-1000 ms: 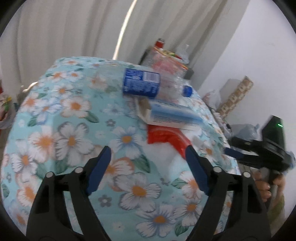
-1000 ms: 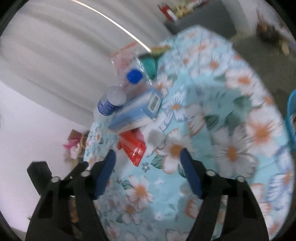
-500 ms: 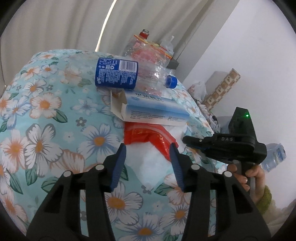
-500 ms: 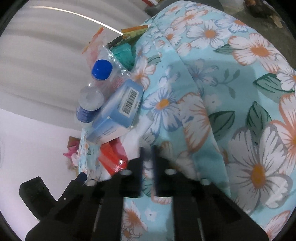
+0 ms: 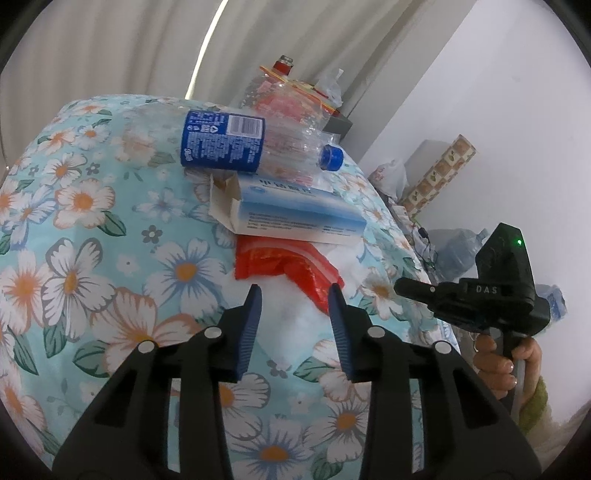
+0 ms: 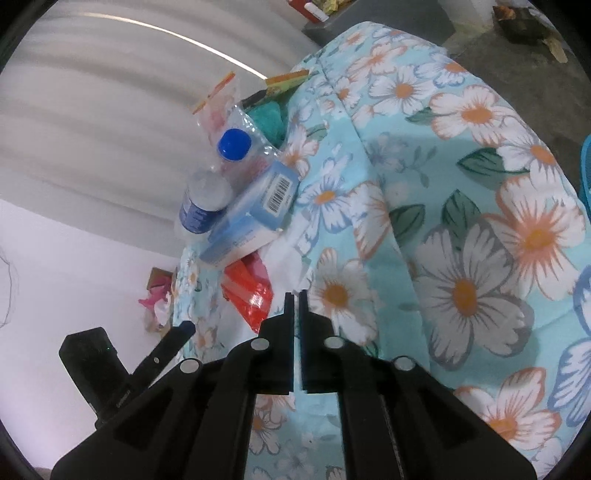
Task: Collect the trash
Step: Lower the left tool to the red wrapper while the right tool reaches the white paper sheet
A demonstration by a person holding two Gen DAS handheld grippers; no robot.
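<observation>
A pile of trash lies on the floral tablecloth: a crushed clear bottle with a blue label and blue cap, a blue-and-white carton, a red plastic bag and a white tissue. My left gripper is half open, its jaws standing either side of the tissue just below the red bag. My right gripper is shut and empty, just right of the red bag; the carton and bottle lie beyond it. It also shows in the left wrist view.
A clear zip bag and a teal item lie at the far end of the pile. A grey cabinet with bottles stands behind the table. A large water jug and a patterned box are by the wall.
My left gripper's jaws have narrowed from wide open to half open and come up around the tissue. My right gripper has shut and moved in beside the red bag.
</observation>
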